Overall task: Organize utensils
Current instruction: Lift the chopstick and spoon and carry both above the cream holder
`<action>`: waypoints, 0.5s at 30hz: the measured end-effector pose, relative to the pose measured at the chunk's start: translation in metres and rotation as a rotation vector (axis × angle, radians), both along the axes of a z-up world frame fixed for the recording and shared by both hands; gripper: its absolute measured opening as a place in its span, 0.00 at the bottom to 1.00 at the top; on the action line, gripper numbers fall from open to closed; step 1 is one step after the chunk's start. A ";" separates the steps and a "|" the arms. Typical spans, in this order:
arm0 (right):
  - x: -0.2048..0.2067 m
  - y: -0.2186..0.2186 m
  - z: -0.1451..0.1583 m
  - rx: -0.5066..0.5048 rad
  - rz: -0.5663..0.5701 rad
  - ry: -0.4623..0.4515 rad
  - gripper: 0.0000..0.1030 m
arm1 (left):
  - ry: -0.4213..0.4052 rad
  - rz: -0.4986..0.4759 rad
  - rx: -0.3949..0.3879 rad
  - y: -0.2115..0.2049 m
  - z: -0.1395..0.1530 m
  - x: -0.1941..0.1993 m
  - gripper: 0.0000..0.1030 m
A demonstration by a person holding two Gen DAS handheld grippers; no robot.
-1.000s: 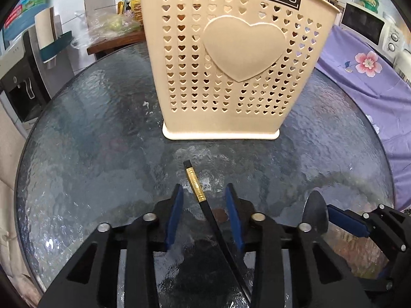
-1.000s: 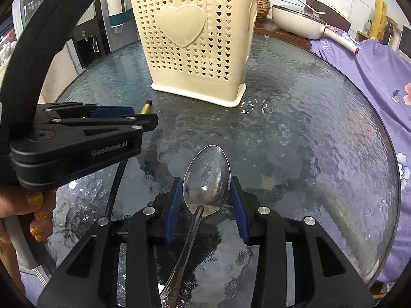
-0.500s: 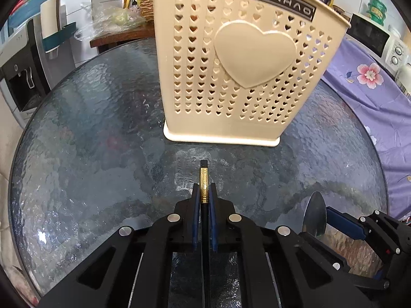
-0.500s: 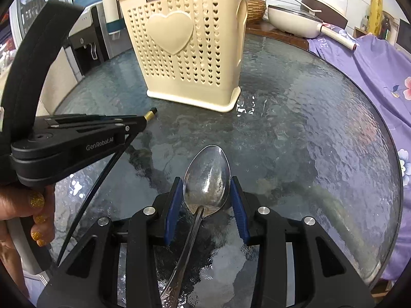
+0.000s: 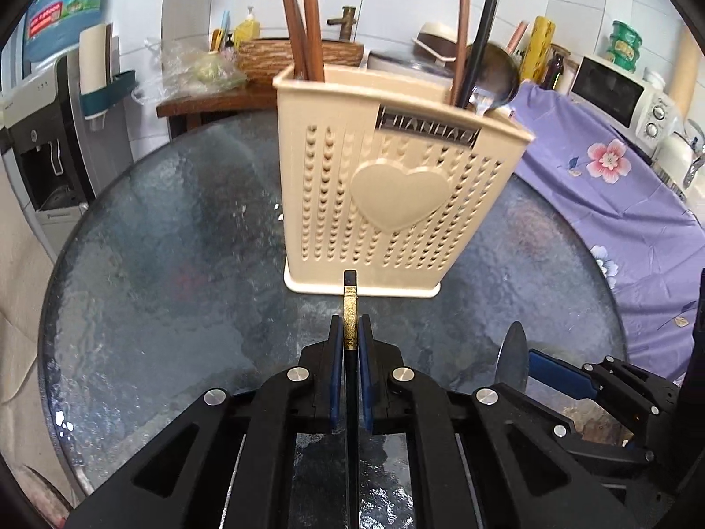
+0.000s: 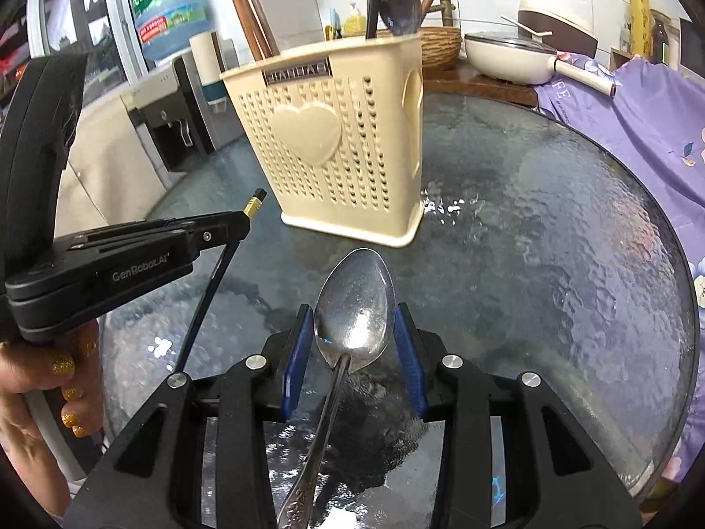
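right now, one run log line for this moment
left hand-held gripper: shut on chopstick | right hand-held gripper: shut on spoon | holder: upright on table

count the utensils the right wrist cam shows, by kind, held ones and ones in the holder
spoons: 2
black chopsticks: 2
brown chopsticks: 4
total: 8

"GenRobot.AI" in white on the left gripper (image 6: 253, 214) side. Holder (image 6: 352, 163) nameplate blurred, unreadable. Far-left water bottle (image 6: 169, 4) label: Chinese characters, illegible.
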State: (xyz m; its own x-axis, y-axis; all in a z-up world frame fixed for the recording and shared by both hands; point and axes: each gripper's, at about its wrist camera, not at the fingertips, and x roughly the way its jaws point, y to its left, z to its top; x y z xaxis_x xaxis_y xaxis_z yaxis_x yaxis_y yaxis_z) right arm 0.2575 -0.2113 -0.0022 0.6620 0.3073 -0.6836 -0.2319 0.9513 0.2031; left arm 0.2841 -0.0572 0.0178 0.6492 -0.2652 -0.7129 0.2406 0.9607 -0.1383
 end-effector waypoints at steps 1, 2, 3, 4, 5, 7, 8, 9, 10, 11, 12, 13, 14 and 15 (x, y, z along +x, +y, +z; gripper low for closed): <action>0.000 0.000 0.001 0.000 -0.003 -0.004 0.37 | -0.005 -0.001 -0.001 0.000 0.002 -0.001 0.06; -0.001 0.000 0.002 -0.003 -0.010 -0.011 0.37 | -0.010 -0.002 -0.002 0.001 0.004 -0.002 0.06; -0.001 0.001 0.003 -0.008 -0.013 -0.015 0.37 | -0.013 -0.003 -0.003 0.001 0.005 -0.002 0.06; -0.001 0.000 0.003 -0.009 -0.013 -0.014 0.37 | -0.015 -0.003 -0.003 0.000 0.006 -0.002 0.06; 0.000 0.000 0.002 -0.007 -0.014 -0.012 0.37 | -0.016 -0.003 -0.003 0.000 0.006 -0.002 0.06; 0.000 0.000 0.001 -0.005 -0.015 -0.011 0.37 | -0.016 -0.004 -0.001 0.001 0.006 -0.002 0.06; 0.001 -0.001 0.001 -0.004 -0.015 -0.010 0.37 | -0.015 -0.005 -0.001 0.001 0.005 -0.001 0.06; 0.001 -0.001 0.001 -0.003 -0.019 -0.010 0.37 | -0.014 -0.004 0.000 0.001 0.004 -0.002 0.06; 0.001 -0.001 0.000 -0.005 -0.023 -0.011 0.37 | -0.014 -0.003 0.000 0.001 0.004 -0.003 0.06; 0.001 -0.001 0.000 -0.010 -0.030 -0.013 0.37 | -0.014 -0.003 0.000 0.001 0.003 -0.003 0.06; 0.001 -0.001 0.000 -0.012 -0.029 -0.016 0.37 | -0.013 -0.003 0.000 0.001 0.003 -0.003 0.06; 0.001 -0.002 0.000 -0.009 -0.027 -0.014 0.37 | -0.013 -0.003 0.000 0.001 0.003 -0.002 0.06; 0.001 -0.002 0.000 -0.005 -0.026 -0.013 0.37 | -0.014 -0.002 0.000 0.002 0.003 -0.002 0.06; 0.001 -0.003 0.002 -0.004 -0.027 -0.017 0.37 | -0.016 -0.002 0.000 0.002 0.004 -0.003 0.06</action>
State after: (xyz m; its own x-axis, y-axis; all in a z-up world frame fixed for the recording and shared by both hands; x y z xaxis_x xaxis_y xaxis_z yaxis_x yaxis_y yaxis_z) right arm 0.2586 -0.2139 -0.0001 0.6812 0.2866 -0.6737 -0.2096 0.9580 0.1956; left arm 0.2816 -0.0547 0.0217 0.6596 -0.2663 -0.7028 0.2448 0.9603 -0.1341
